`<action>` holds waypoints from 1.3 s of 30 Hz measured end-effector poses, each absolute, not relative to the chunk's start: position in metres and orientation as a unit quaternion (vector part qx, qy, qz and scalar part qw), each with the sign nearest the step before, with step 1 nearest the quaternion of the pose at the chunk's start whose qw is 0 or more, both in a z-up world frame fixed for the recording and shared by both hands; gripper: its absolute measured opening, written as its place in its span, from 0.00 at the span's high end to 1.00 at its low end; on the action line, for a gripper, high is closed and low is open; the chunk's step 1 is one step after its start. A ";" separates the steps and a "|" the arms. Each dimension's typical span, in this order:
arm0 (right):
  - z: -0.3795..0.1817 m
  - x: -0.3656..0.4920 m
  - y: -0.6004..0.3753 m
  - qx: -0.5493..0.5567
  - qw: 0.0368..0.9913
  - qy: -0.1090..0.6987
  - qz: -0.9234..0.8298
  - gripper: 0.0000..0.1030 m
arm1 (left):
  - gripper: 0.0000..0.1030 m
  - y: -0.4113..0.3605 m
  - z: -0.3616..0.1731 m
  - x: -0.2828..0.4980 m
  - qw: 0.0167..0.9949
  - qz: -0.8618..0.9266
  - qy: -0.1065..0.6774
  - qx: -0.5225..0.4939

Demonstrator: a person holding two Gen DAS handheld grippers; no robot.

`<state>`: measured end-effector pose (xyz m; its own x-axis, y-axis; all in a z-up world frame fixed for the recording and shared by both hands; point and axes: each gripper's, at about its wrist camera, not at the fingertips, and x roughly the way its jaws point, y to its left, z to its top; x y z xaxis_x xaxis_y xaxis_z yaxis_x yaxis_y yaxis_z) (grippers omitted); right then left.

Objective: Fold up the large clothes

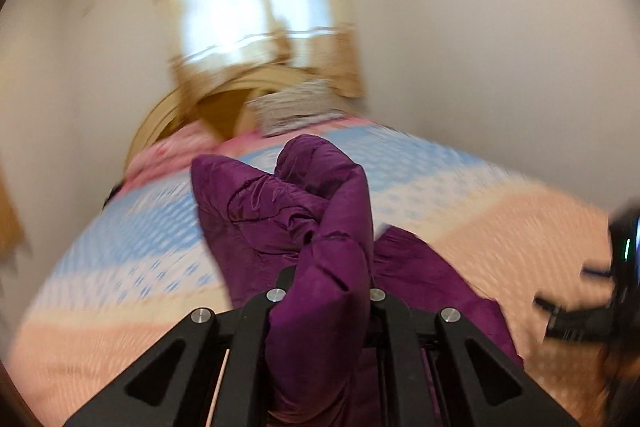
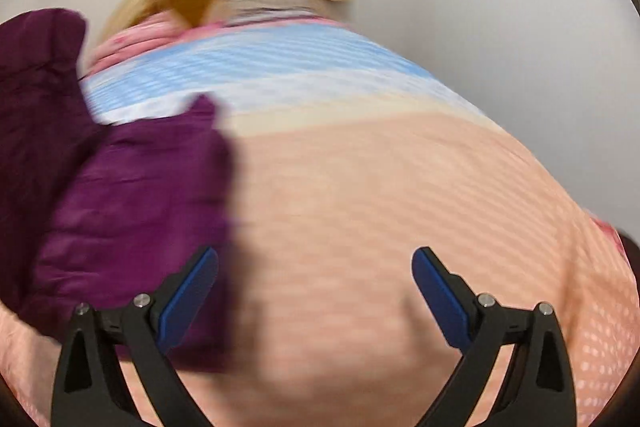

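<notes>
A padded purple jacket lies bunched on the bed. My left gripper is shut on a thick fold of it, and the cloth bulges up between the black jaws and hides the pads. In the right wrist view the same purple jacket fills the left side, lifted and blurred. My right gripper stands open over the bare peach cover, its blue pads wide apart with nothing between them. The right gripper also shows at the far right edge of the left wrist view.
The bed cover runs from peach in front to blue and white, then pink at the back. A striped pillow and a wooden headboard stand at the far end under a bright window. White walls close both sides.
</notes>
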<state>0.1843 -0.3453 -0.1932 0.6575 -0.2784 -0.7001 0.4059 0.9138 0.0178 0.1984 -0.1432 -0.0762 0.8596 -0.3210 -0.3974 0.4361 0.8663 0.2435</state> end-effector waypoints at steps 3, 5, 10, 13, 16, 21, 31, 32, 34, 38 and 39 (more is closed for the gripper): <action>-0.206 0.163 -0.386 0.109 0.893 0.372 -0.227 0.03 | 0.92 -0.211 -0.124 0.186 0.920 -0.220 0.175 0.273; -0.213 0.156 -0.400 0.120 0.888 0.375 -0.238 0.03 | 0.92 -0.242 -0.161 0.181 0.894 -0.230 0.188 0.335; -0.224 0.145 -0.418 0.132 0.882 0.385 -0.239 0.03 | 0.92 -0.268 -0.212 0.164 0.869 -0.223 0.170 0.408; -0.228 0.152 -0.418 0.127 0.882 0.384 -0.242 0.03 | 0.88 -0.261 -0.210 0.165 0.872 -0.218 0.170 0.404; -0.227 0.145 -0.420 0.123 0.884 0.382 -0.238 0.03 | 0.82 -0.263 -0.196 0.158 0.873 -0.217 0.173 0.402; -0.227 0.146 -0.431 0.127 0.883 0.381 -0.243 0.03 | 0.21 -0.267 -0.158 0.121 0.883 -0.244 0.130 0.380; -0.178 0.176 -0.411 0.126 0.899 0.357 -0.219 0.15 | 0.10 -0.188 -0.091 0.167 0.935 -0.157 0.132 0.289; -0.168 0.184 -0.404 0.125 0.903 0.353 -0.209 0.18 | 0.10 -0.170 -0.089 0.193 0.943 -0.115 0.153 0.271; -0.141 0.208 -0.379 0.116 0.916 0.342 -0.175 0.22 | 0.10 -0.133 -0.090 0.250 0.949 -0.030 0.215 0.228; -0.102 0.262 -0.319 0.087 0.931 0.331 -0.129 0.25 | 0.10 -0.072 -0.099 0.335 0.942 0.078 0.301 0.127; -0.096 0.276 -0.303 0.073 0.933 0.330 -0.126 0.26 | 0.10 -0.063 -0.103 0.349 0.939 0.093 0.311 0.111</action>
<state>0.2759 -0.3033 -0.0960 0.7505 -0.1872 -0.6338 0.2841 0.9573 0.0536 0.3486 -0.0627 -0.1027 0.7892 0.2440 -0.5636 -0.1058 0.9580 0.2666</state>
